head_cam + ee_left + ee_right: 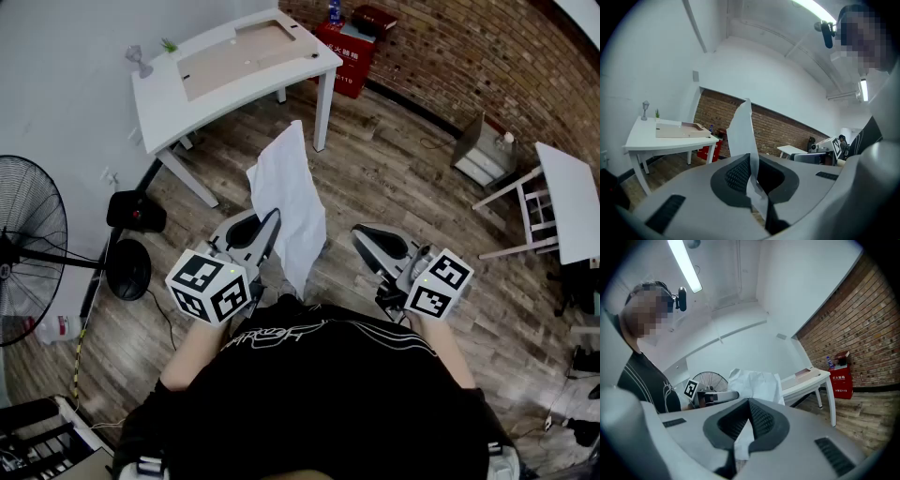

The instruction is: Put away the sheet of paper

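The left gripper (pixel 270 220) is clamping its jaws on the lower edge of the sheet of paper (pixel 289 192), which is rising in the air over the wooden floor (pixel 394 178), well short of the white table (pixel 159 105). The right gripper (pixel 362 235) is hovering near the sheet, its jaws pressed together on nothing.

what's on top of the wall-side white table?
On the white table: a shallow tan tray, with a small grey stand and a tiny green plant at the wall-side corner. Tray looks empty; from the left gripper view its rim hides the inside.
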Motion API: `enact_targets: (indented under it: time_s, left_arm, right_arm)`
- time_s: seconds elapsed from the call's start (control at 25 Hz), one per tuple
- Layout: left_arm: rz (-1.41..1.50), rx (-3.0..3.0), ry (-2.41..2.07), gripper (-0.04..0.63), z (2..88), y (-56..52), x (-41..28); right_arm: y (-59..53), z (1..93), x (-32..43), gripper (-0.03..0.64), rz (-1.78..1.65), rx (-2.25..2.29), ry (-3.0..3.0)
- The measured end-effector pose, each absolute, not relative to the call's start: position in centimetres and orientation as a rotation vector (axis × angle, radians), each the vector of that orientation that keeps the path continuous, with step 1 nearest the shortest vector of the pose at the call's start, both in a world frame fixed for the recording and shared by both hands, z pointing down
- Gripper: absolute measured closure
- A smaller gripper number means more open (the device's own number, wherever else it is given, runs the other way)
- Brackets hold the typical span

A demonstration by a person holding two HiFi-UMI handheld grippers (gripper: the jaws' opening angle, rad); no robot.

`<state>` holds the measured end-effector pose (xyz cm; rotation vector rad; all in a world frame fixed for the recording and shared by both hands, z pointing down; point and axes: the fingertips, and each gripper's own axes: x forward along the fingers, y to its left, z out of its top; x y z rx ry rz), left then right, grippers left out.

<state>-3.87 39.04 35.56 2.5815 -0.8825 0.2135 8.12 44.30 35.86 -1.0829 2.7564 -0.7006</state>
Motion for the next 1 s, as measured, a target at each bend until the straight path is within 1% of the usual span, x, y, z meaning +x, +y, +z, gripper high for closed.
enact_targets:
  time_s: [0.72,1.0]
  left_arm:
    - [0.173,2.561,-0.911,0.552,36.3,28.8,-12.3]
    - [0.161,2.526,-0.953,0.553,37.1,25.8,-15.2]
  right_arm:
    - [34.3,36.5,0.4,0.615,-0.722,-1.112,2.783]
    - [32.1,37.2,-1.4,0.615,-0.738,-1.105,2.780]
